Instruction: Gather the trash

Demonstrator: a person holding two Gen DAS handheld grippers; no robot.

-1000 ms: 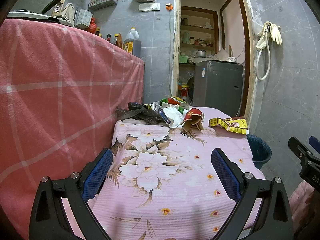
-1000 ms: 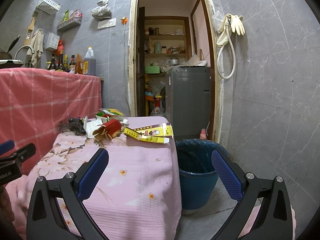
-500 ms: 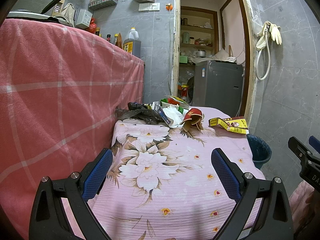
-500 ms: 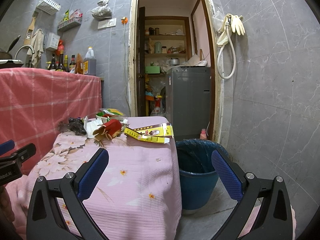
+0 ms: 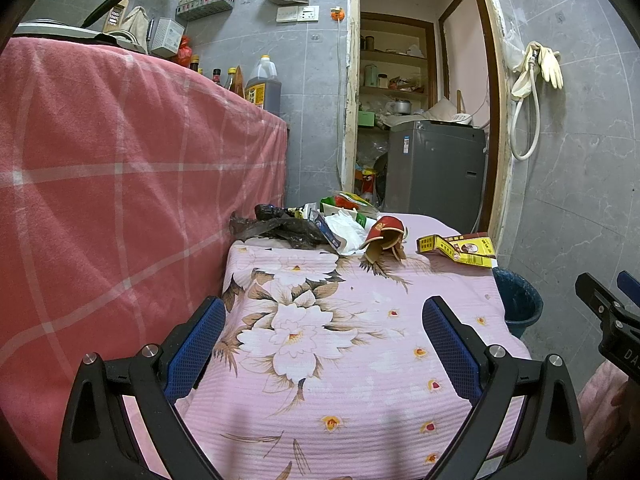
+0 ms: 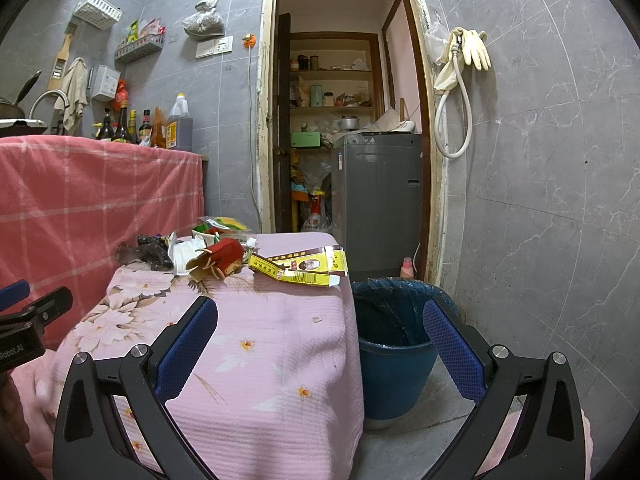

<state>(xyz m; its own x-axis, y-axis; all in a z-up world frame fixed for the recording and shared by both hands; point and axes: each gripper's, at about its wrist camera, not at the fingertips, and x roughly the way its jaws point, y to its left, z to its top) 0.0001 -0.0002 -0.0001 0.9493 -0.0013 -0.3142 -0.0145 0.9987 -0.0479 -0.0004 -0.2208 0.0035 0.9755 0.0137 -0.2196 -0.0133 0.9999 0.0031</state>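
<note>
Left gripper [image 5: 323, 332] fingers wide apart, nothing between them, hovering over the near end of the worktop [image 5: 360, 380], which is draped in a pink floral cloth. Right gripper [image 6: 320, 336] fingers also spread, empty, straddling the worktop's near right corner and the blue bin [image 6: 394, 360]. In the right wrist view the other tool's body at the left edge reads "Robot.AI", partly cut off; in the left wrist view the tool at the right edge shows "DA", rest cut off. Near and middle cloth is bare apart from a small scrap [image 6: 316, 319] by the right edge. All trash sits at the far end: black plastic bag [image 5: 280, 229] far left against the pink checked cloth [image 5: 120, 184], white crumpled wrapper [image 5: 346, 230] beside it, torn red paper cup [image 5: 383, 238] in the middle, flattened yellow carton [image 5: 460, 249] with a printed portrait at the far right corner, its tip overhanging the edge above the bin; carton text too small to read. Green and red packets [image 5: 346, 202] behind the pile. Bin stands on the floor just beside the worktop's right side, lined with a dark bag. Left side is walled by the checked cloth; right side is open floor up to the grey tiled wall. Farther back: grey washing machine [image 6: 378, 200] in the doorway, oil jug [image 6: 180, 124] with a yellow label, unreadable.
</note>
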